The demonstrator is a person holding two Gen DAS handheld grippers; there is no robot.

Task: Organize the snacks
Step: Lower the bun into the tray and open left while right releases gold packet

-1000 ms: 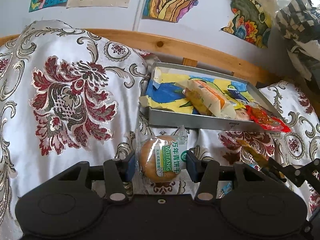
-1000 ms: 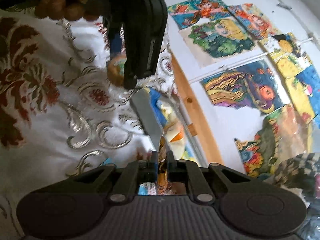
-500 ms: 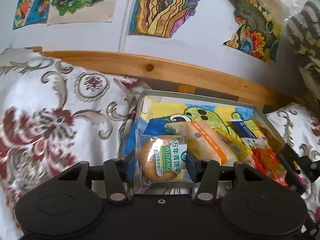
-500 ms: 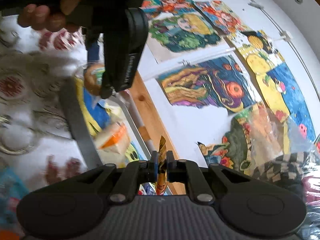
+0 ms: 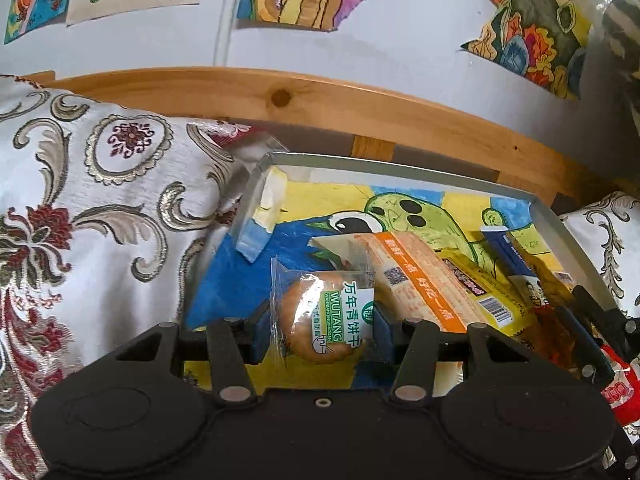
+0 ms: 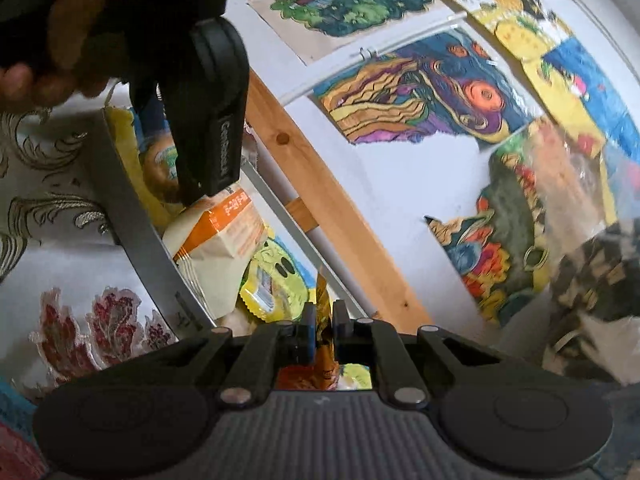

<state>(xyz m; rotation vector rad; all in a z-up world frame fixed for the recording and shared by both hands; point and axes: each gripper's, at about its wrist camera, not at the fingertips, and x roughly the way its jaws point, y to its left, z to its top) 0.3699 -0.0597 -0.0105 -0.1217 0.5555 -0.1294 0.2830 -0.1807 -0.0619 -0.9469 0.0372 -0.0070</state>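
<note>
Left gripper [image 5: 320, 330] jaws clamped on a packet, right gripper [image 6: 321, 334] jaws pinched nearly together, hand [image 6: 48, 40] gripping handle

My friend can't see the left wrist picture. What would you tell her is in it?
The left gripper holds a wrapped round biscuit over a grey metal tray. The tray is lined with a bright cartoon drawing and holds an orange-and-cream packet and other snacks. It sits on flowery white cloth, under drawings on the wall.

Biscuit packet [image 5: 320, 317] label: "WUTANG", "万年青饼干"
Orange-banded packet [image 5: 420, 276]: Chinese print, unreadable; QR code
Yellow packet [image 5: 486, 294], three o'clock of it: barcode
</note>
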